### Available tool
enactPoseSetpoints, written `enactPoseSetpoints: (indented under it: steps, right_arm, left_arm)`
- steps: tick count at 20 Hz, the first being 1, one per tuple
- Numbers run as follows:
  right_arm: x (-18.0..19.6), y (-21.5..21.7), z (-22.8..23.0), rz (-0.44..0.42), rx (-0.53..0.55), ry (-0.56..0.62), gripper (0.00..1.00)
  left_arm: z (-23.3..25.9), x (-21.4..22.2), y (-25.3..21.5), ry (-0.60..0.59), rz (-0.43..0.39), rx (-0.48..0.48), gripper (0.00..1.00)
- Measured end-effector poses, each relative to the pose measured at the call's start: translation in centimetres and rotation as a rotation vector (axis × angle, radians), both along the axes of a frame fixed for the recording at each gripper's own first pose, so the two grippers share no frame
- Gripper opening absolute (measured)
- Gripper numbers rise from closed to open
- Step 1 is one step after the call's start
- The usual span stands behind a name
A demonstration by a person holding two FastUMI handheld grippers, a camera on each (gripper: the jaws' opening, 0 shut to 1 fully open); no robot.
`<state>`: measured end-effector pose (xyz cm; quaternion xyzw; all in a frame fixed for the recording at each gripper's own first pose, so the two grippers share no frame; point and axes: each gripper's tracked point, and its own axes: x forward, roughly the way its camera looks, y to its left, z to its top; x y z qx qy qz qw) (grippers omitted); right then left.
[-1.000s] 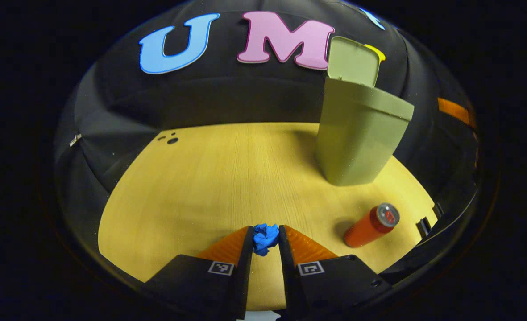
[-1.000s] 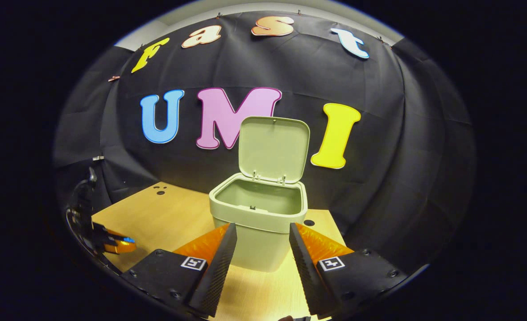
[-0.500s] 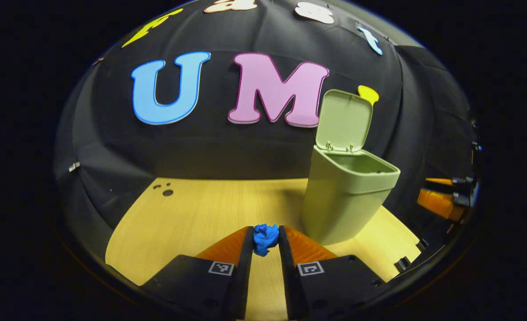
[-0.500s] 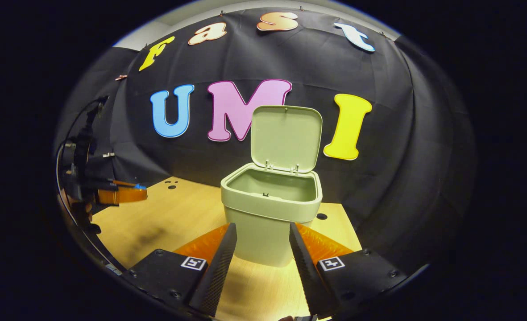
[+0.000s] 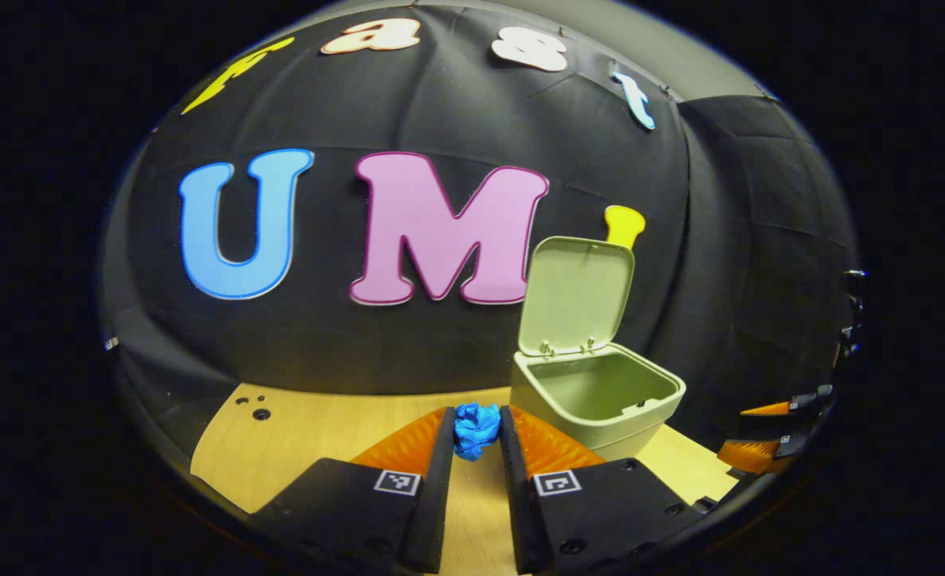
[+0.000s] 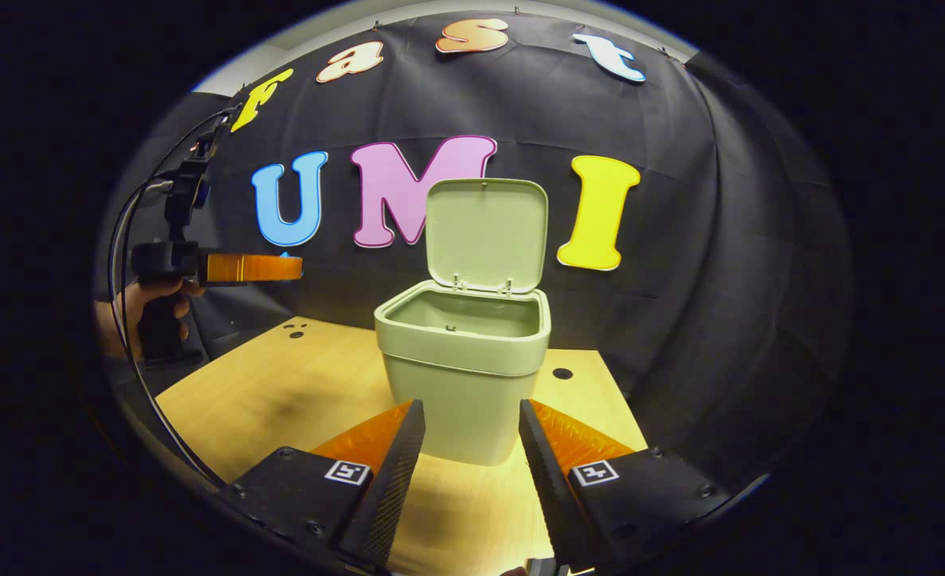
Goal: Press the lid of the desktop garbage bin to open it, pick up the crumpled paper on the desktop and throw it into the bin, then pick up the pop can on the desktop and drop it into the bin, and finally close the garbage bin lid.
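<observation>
A blue crumpled paper [image 5: 476,432] sits pinched between the fingers of my left gripper [image 5: 476,413], which is shut on it and held high above the wooden table [image 5: 304,432]. The pale green bin [image 5: 600,400] stands ahead and to the right of it, lid [image 5: 576,292] upright and the inside bare. In the right gripper view the bin [image 6: 464,384] stands straight ahead with its lid [image 6: 486,232] raised. My right gripper [image 6: 470,406] is open just short of the bin's front wall. The left gripper [image 6: 252,266] hovers at the far left, level with the lid, held by a hand [image 6: 140,316].
The right gripper [image 5: 768,432] shows low at the right edge of the left gripper view. The table [image 6: 280,384] has small holes near its back left corner and one behind the bin. Black cloth walls close in the back and sides.
My left gripper has risen well above the table with the blue paper still in it, and the bin's inside has come into its view. The can has left that view. The right gripper has hardly shifted.
</observation>
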<state>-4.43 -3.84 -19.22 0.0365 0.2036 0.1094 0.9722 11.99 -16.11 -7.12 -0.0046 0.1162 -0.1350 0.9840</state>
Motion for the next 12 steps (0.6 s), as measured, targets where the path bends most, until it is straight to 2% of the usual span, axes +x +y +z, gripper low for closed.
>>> enactPoseSetpoints:
  steps: [3, 4, 5, 9, 10, 11, 12]
  right_arm:
    - [-0.5, -2.3, -0.1, -0.052, -0.020, 0.005, 0.76]
    - [-0.7, -2.8, 0.0, -0.068, -0.021, 0.007, 0.76]
    - [-1.0, -3.4, -0.1, -0.087, -0.027, 0.010, 0.76]
    - [-2.0, -6.0, -0.1, -0.156, -0.057, 0.021, 0.76]
    - [-2.3, -6.4, -0.2, -0.170, -0.058, 0.025, 0.76]
    - [-2.4, -6.8, -0.3, -0.182, -0.059, 0.030, 0.76]
    - [-2.6, -7.2, -0.3, -0.193, -0.058, 0.032, 0.76]
  left_arm:
    - [0.6, 1.8, -3.1, -0.022, -0.067, 0.001, 0.37]
    - [0.7, 2.4, -4.2, -0.023, -0.089, -0.004, 0.34]
    - [0.5, 2.9, -5.1, -0.021, -0.109, -0.006, 0.37]
    - [0.1, 4.5, -8.4, -0.015, -0.175, -0.003, 0.37]
    - [0.0, 4.7, -9.2, -0.015, -0.192, 0.002, 0.41]
    - [-0.2, 4.9, -9.9, -0.012, -0.207, 0.010, 0.34]
    - [-0.4, 5.2, -10.6, -0.008, -0.220, 0.018, 0.37]
